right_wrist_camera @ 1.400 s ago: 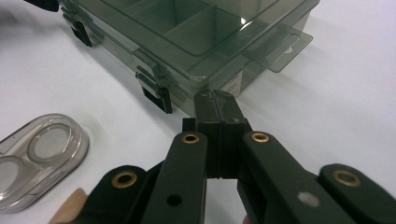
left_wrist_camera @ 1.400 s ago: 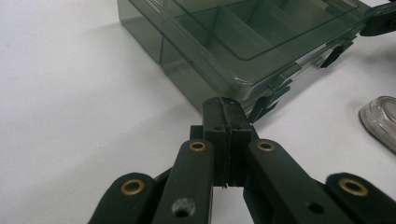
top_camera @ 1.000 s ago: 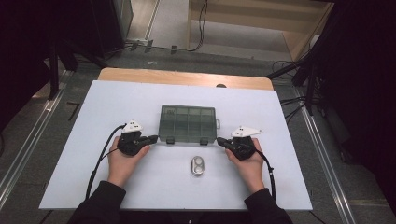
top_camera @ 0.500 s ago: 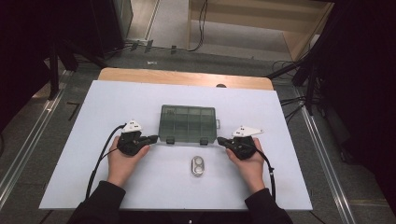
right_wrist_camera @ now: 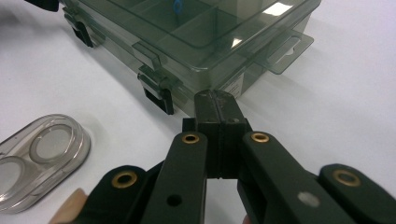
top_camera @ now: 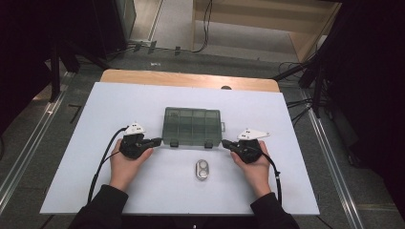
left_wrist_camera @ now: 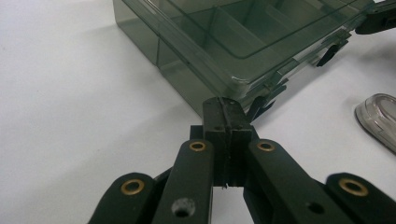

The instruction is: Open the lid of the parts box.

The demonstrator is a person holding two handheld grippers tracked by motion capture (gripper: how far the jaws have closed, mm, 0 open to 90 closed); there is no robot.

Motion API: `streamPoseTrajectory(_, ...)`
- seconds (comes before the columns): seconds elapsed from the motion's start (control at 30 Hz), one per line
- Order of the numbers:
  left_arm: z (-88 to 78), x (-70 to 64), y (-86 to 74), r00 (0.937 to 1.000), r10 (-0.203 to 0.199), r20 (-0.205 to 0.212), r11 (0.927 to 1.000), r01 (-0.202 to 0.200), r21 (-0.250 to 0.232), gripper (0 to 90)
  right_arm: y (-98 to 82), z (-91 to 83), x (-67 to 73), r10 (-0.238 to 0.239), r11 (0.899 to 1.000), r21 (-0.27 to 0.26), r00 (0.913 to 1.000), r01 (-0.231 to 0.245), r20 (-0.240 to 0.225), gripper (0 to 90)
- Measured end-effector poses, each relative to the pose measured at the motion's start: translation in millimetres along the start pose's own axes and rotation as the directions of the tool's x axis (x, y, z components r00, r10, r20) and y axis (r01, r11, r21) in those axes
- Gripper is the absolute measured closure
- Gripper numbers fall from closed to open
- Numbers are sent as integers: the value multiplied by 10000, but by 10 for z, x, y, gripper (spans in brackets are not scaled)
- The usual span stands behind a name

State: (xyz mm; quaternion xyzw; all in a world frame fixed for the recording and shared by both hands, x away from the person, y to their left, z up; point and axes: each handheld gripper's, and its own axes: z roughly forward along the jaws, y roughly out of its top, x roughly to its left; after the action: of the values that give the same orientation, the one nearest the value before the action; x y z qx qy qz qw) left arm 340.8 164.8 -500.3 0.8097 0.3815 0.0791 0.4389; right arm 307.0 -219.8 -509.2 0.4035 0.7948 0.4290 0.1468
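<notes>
Left claw (top_camera: 159, 140): jaws pressed together with nothing between them, tip right at the near left corner of the box; in the left gripper view (left_wrist_camera: 224, 105) the tip sits just before that corner.
Right claw (top_camera: 224, 142): jaws pressed together with nothing between them, tip right at the near right corner; seen close in the right gripper view (right_wrist_camera: 215, 100).
Compartment box (top_camera: 192, 125): smoky clear plastic, lid down, flat on the middle of the counter (top_camera: 95, 114), two dark latches on its near side, between both claws.
Small clear case (top_camera: 202, 170): two round wells, near the counter's front edge, apart from the box.
Hands: one behind each claw, resting on the counter.
</notes>
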Motion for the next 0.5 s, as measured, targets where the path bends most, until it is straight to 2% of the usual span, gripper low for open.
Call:
streamPoseTrajectory(0.23, 0, -3, 1, 10000, 40, -21, 10000, -40, 8, 899, 7, -13, 3, 29, 10000, -46, 10000, -29, -24, 878)
streamPoseTrajectory(0.5, -21, 2, 11, 9999, -72, 153, 9998, 75, -166, 899, 14, -22, 3, 25, 9999, -161, 10000, -26, -95, 879)
